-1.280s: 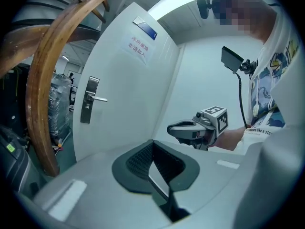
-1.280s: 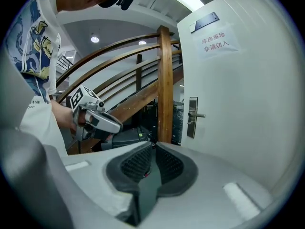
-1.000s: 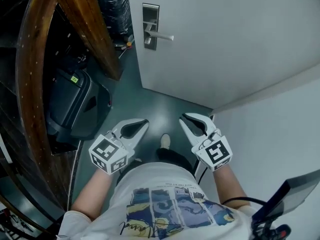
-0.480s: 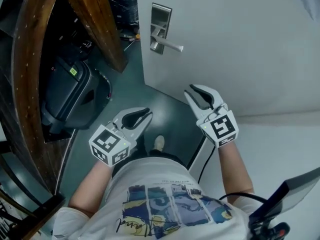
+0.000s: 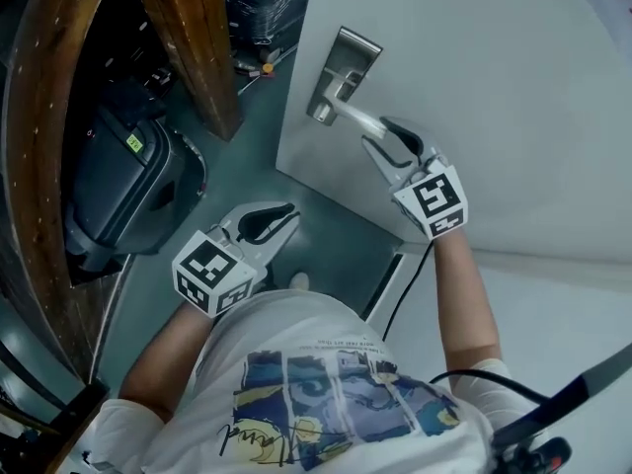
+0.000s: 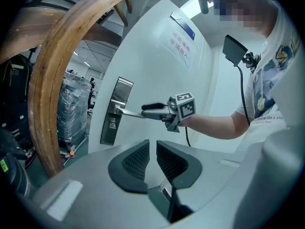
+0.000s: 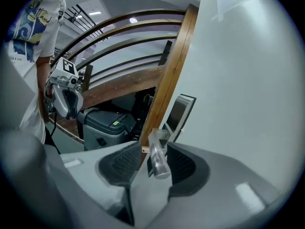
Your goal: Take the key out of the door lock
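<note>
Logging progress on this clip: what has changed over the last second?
The right gripper reached forward from waist level to the door handle, which now sits between its opening jaws, not gripped. The left gripper stayed low and empty.

Looks steeply down from the head onto the door (image 5: 513, 57) and handle (image 5: 348, 115), peers along the left gripper (image 5: 284, 217) toward that handle from well apart, and crowds it close between the opening fingers of the right gripper (image 5: 383, 138), sharing handle and lock plate (image 5: 346, 62) across all three.
</note>
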`<state>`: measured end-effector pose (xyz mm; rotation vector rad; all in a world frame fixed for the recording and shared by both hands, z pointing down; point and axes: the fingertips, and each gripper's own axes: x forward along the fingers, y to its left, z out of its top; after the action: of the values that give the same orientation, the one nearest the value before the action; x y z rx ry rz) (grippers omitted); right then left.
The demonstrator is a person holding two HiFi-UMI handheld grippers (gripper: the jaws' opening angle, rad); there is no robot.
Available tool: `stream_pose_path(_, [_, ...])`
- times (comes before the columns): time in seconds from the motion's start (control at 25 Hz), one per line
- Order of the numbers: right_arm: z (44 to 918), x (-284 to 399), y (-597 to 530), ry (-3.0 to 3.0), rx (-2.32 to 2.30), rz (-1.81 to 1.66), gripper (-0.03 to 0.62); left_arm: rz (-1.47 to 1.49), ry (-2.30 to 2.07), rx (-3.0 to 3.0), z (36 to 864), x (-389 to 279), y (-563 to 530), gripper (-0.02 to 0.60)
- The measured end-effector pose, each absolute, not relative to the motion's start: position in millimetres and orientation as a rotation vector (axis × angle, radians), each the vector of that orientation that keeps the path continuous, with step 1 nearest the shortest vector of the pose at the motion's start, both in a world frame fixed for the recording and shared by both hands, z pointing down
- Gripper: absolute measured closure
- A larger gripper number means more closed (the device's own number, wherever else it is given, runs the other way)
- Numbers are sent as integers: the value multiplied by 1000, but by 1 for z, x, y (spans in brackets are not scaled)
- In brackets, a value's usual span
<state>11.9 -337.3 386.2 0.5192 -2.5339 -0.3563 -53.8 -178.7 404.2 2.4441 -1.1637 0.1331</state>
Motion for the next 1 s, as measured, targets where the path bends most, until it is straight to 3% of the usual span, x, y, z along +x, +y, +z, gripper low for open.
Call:
stream_pose_path(0.44, [419, -9, -358, -2491, 371, -272, 422, 125, -1105, 2430, 421, -76, -217, 528])
stream_pose_path(0.64, [417, -8, -359, -2497, 387, -301, 470, 89, -1072, 2391, 432, -77, -236, 515])
stream_pose_path(1.0, [415, -8, -358, -2497, 397, -307, 473, 36, -1052, 2353, 454, -73, -279, 494])
